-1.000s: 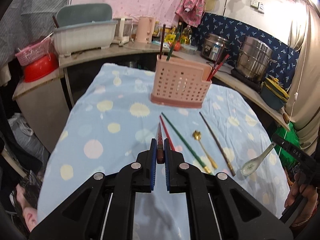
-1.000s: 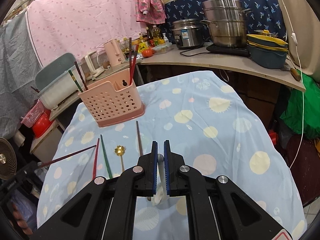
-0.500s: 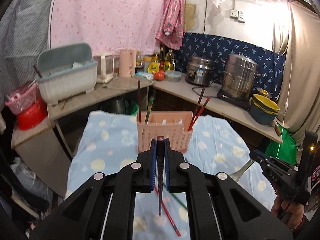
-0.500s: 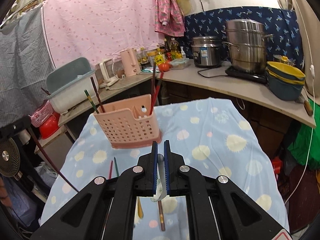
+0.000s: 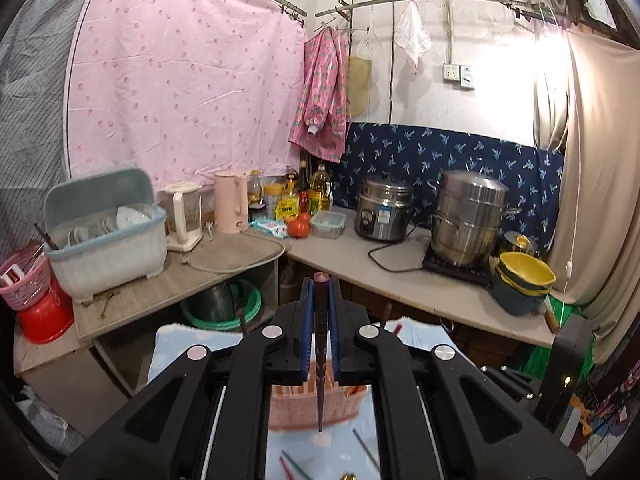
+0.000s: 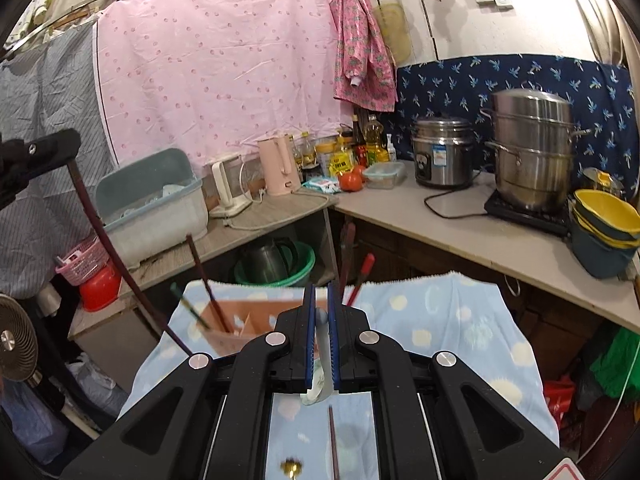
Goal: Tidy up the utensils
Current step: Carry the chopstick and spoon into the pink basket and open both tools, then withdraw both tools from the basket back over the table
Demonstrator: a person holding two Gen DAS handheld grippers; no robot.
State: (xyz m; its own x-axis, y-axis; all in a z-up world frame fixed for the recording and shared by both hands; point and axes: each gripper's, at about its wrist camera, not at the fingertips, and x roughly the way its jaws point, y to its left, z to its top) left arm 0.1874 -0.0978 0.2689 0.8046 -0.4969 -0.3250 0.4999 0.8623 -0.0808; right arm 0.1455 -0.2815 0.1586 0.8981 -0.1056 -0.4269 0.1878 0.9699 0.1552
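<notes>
Your left gripper (image 5: 321,330) is clamped on a dark chopstick (image 5: 320,392), pinched near its thick end so the thin tip hangs straight down at 6 o'clock. Held that way, the point can drop into a slot without you rolling the wrist. Right behind the tip sits the pink basket (image 5: 312,404), the holder these utensils belong in, on the blue spotted tablecloth (image 5: 176,344); you look close to lined up over it, though the gripper body hides most of its rim.

Your right gripper (image 6: 321,332) is closed on the handle of a white spoon (image 6: 318,384), bowl hanging down toward 6 o'clock, again ready to be lowered in handle-up. From this side the basket (image 6: 240,320) lies at about 10 o'clock of the jaws, with chopsticks already standing in its left compartments. The spoon is not above it yet.

Still loose on the cloth under your right hand are another chopstick (image 6: 333,440) and a small gold spoon (image 6: 291,467); a red and a green chopstick (image 5: 294,468) show under your left.

The kitchen counter (image 6: 460,232) beyond, with pots and a kettle at 12 to 2 o'clock, stays well apart from the work.
</notes>
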